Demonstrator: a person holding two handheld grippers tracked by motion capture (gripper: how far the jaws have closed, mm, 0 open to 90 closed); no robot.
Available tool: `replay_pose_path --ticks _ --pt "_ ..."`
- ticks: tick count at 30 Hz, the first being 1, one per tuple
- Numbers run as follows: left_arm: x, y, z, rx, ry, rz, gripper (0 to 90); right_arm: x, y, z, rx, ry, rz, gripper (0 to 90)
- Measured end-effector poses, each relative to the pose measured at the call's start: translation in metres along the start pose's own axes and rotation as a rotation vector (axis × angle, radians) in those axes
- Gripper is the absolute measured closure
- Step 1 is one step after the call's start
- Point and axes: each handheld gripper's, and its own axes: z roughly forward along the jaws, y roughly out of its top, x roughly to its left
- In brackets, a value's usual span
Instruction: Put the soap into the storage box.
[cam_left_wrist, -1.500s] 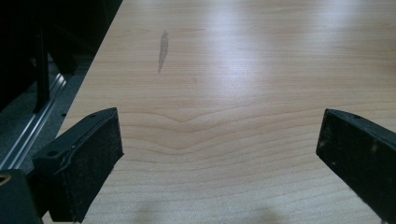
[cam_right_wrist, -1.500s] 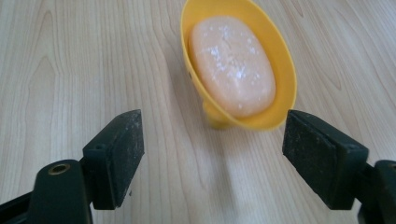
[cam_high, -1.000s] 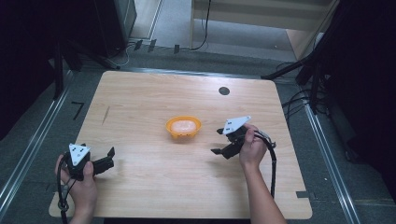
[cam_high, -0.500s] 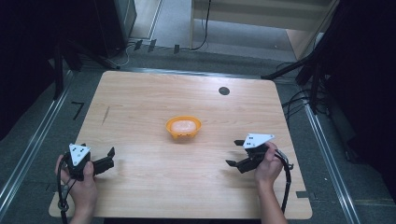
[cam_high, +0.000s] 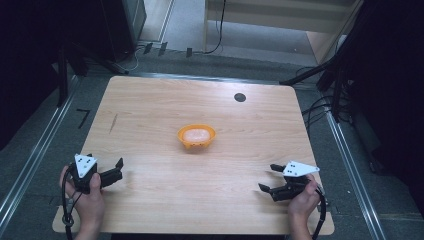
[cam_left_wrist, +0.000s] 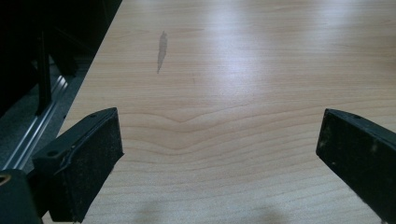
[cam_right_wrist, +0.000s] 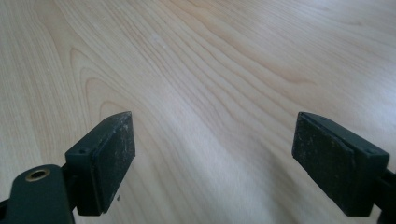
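At the near edge of the pale wooden table (cam_high: 150, 110), the black two-jaw left gripper (cam_high: 116, 169) and right gripper (cam_high: 267, 177) both gape wide, clasping nothing, well apart from the orange plastic bowl (cam_high: 196, 136).

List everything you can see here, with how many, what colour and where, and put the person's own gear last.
bowl: one, orange, middle of the table, with something pale pink inside.
round hole cover: one, black, far right part of the table.
dark streak: one, grey, left part of the tabletop.
table: one, light wood.
left gripper: one, black with a grey plate, near left corner, fingers apart, nothing between.
right gripper: one, black with a grey plate, near right corner, fingers just opened, nothing between.
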Motion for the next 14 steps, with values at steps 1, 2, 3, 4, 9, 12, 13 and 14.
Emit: replay_pose_path --ticks 1,2,3,4,9,12,13,14 --pt "0.0 0.0 0.0 0.001 0.001 0.002 0.7 0.001 -0.003 -0.003 -0.003 -0.007 0.01 14.0" --pt "0.0 0.0 0.0 -0.001 0.0 0.004 0.7 0.003 -0.005 -0.007 -0.015 -0.017 0.016 14.0" --pt "-0.001 0.0 0.0 0.0 0.002 0.005 0.7 0.004 -0.008 -0.01 -0.028 -0.015 0.022 13.9" --pt "-0.001 0.0 0.0 -0.001 0.003 0.005 0.7 0.005 -0.01 -0.013 -0.033 -0.023 0.037 13.8" --pt "0.0 0.0 0.001 -0.001 0.002 0.006 0.7 0.013 -0.017 -0.021 -0.021 -0.095 0.017 13.8" --pt "-0.003 -0.001 -0.001 -0.025 0.056 0.05 0.6 0.022 -0.016 -0.022 -0.087 -0.032 0.016 13.9" --pt "-0.001 -0.001 -0.001 -0.025 0.062 0.002 0.7 0.024 -0.016 -0.022 -0.091 -0.036 0.027 13.8" --pt "-0.002 0.001 0.002 -0.044 0.081 0.01 0.7 0.025 -0.018 -0.024 -0.088 -0.051 0.025 13.8"
